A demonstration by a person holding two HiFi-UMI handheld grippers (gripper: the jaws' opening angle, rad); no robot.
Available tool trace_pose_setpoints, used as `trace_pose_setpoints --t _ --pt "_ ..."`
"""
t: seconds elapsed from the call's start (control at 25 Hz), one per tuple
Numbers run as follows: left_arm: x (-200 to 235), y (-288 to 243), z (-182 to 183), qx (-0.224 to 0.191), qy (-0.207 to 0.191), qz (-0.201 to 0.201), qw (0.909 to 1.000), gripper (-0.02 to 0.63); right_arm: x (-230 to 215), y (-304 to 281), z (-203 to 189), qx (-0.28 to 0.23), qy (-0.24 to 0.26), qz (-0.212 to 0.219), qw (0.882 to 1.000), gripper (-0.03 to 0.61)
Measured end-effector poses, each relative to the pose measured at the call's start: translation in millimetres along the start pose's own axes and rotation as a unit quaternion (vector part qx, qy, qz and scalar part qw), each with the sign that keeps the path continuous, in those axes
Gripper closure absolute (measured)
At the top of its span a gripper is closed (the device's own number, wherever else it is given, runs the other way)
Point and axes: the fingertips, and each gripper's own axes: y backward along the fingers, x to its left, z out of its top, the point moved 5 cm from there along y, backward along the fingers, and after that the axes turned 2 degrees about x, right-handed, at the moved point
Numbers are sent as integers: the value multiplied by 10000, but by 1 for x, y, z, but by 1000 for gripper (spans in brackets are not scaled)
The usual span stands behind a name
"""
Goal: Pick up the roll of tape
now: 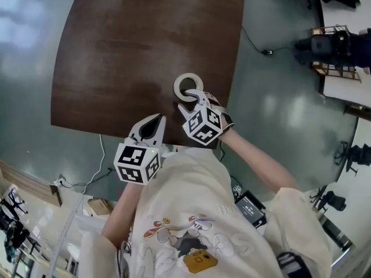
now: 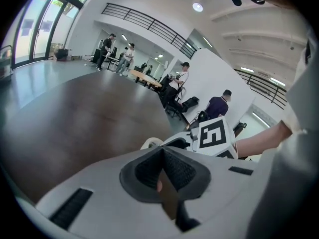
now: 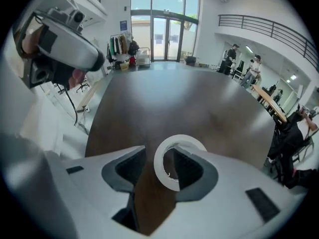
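R gripper (image 3: pixel 152 159) jaws wide, seemingly straddling one wall of white ring-shaped tape roll (image 3: pixel 160 168) on dark brown wooden table (image 3: pixel 164 98), prob. for a pinch. L gripper (image 2: pixel 162 173) closed, empty, off to the side.

We've got a dark brown wood-grain tabletop (image 1: pixel 139 45) with rounded corners, sitting on a shiny grey floor (image 1: pixel 278 114). The only thing we can see on it is the tape (image 1: pixel 177 87): a white roll lying flat, hole facing up, close to the near edge and towards the right corner. The right tongs view shows the same ring (image 3: pixel 159 166) flat on the wood.
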Motion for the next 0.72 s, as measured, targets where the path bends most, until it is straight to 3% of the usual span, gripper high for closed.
trace_pose_setpoints --t 0.44,0.72 --pt "22 8 -1 -248 461 182 9985 609 4 -57 -3 1052 980 184 9894 428" --pt "30 14 -12 -335 643 279 9970 609 7 -71 -9 1428 1007 323 9841 444"
